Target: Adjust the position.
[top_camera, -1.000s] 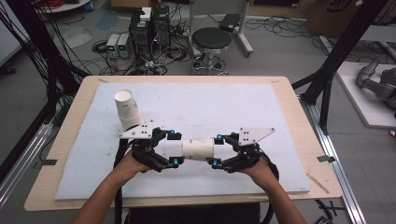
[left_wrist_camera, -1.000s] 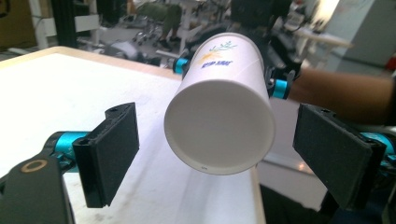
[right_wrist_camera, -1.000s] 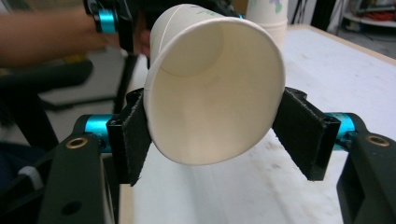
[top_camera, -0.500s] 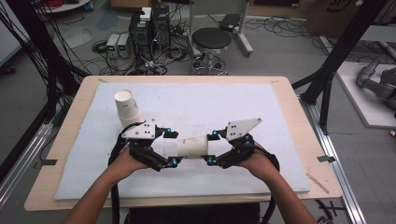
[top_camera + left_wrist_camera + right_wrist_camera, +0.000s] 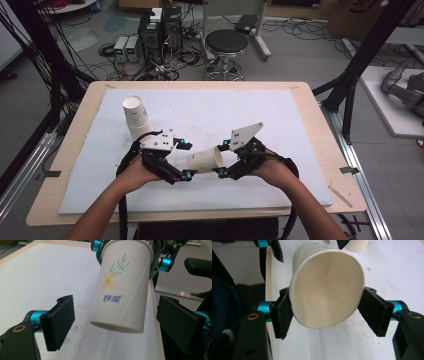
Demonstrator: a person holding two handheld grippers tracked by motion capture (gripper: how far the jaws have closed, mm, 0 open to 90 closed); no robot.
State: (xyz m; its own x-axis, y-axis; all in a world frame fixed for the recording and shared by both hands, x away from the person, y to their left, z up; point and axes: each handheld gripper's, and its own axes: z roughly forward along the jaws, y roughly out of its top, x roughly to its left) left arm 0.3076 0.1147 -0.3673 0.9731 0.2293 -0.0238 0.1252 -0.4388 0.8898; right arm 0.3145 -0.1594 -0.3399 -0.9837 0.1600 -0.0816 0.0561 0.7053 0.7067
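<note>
Right gripper lifted, pinching paper cup rim; left gripper spread; cup base hidden.

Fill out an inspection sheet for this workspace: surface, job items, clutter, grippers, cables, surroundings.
Surface: white mat on a wooden table, faintly stained.
Job items: paper cup with a flower print, lifted and tilted; cup stack at the mat's far left.
Clutter: nothing seen on the mat.
Grippers: right gripper clamps the cup's rim; left gripper open, its jaws either side of the cup's base, not touching.
Cables: black leads trail from both grippers.
Surroundings: stool, electronics boxes, floor wiring.
</note>
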